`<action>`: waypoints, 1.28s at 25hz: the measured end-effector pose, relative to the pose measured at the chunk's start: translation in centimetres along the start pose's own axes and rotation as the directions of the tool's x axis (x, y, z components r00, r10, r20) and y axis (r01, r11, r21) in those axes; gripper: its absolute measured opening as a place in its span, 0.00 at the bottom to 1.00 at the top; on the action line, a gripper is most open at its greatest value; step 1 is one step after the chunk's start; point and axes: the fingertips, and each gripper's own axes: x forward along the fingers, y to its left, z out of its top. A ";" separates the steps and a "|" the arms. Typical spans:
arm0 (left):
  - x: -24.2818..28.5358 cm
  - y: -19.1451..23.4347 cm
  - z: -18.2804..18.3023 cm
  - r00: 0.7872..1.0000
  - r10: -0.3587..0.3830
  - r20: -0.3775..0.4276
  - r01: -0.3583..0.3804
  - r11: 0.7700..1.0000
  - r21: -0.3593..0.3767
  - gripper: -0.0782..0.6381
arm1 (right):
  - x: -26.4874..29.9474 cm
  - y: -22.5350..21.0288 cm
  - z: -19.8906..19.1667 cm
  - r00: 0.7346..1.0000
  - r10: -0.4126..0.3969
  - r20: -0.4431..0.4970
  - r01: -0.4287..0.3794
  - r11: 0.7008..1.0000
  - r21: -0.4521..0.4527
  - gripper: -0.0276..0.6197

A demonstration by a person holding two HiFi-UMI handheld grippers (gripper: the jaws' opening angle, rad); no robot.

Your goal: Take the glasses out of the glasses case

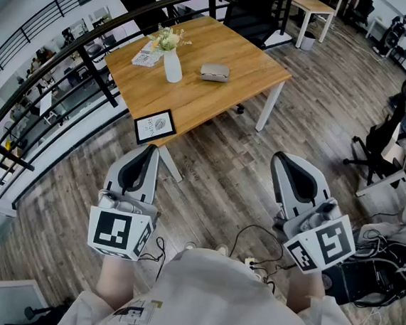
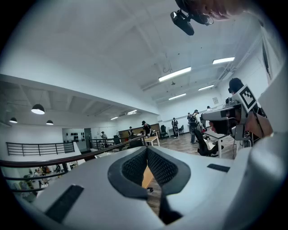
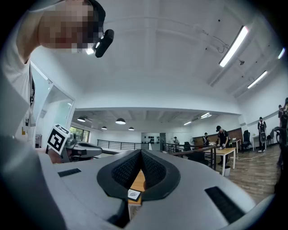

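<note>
The grey glasses case [image 1: 214,72] lies closed on the wooden table [image 1: 240,69], far ahead of both grippers. My left gripper [image 1: 151,148] is held level over the floor just short of the table's near corner, its jaws shut with nothing between them. My right gripper [image 1: 281,156] hangs level to the right of the table, over the wooden floor, also shut and empty. In the left gripper view the pads [image 2: 135,167] meet at the tips, and a strip of the table shows below them. The right gripper view shows its pads [image 3: 125,170] closed the same way. The glasses are hidden.
On the table stand a white vase of flowers [image 1: 172,62], some papers [image 1: 147,58] and a framed card [image 1: 154,126] at the near corner. A black railing [image 1: 45,93] runs along the left. A black chair [image 1: 249,16] stands behind the table. Cables [image 1: 253,234] lie on the floor.
</note>
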 end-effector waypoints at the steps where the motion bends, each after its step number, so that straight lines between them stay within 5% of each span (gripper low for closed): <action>1: 0.1 -0.1 -0.1 1.000 -0.001 0.002 0.001 1.000 -0.003 0.13 | -0.1 -0.3 0.2 1.000 -0.002 0.008 0.002 1.000 0.005 0.08; 20: 0.8 -2.4 0.5 0.999 -0.031 0.005 0.031 0.999 -0.014 0.13 | -2.0 -1.5 0.2 0.999 0.023 0.043 -0.023 1.000 0.020 0.08; 26: 0.9 -4.0 0.7 0.999 -0.049 0.001 0.049 0.999 -0.007 0.13 | -3.5 -2.9 1.1 0.993 -0.045 0.108 0.044 0.999 0.019 0.09; 27: 0.8 -4.2 0.7 0.999 -0.049 0.001 0.049 0.999 -0.006 0.13 | -3.8 -3.3 1.6 0.989 -0.064 0.136 0.060 0.998 0.032 0.15; 28: 0.8 -4.4 0.8 0.999 -0.049 0.002 0.049 0.999 -0.006 0.13 | -4.2 -3.6 2.0 0.984 -0.076 0.160 0.071 0.997 0.041 0.35; 32: 0.8 -5.7 1.0 0.998 -0.057 0.005 0.057 0.998 -0.007 0.13 | -4.9 -4.2 2.4 0.983 -0.073 0.169 0.070 0.997 0.026 0.40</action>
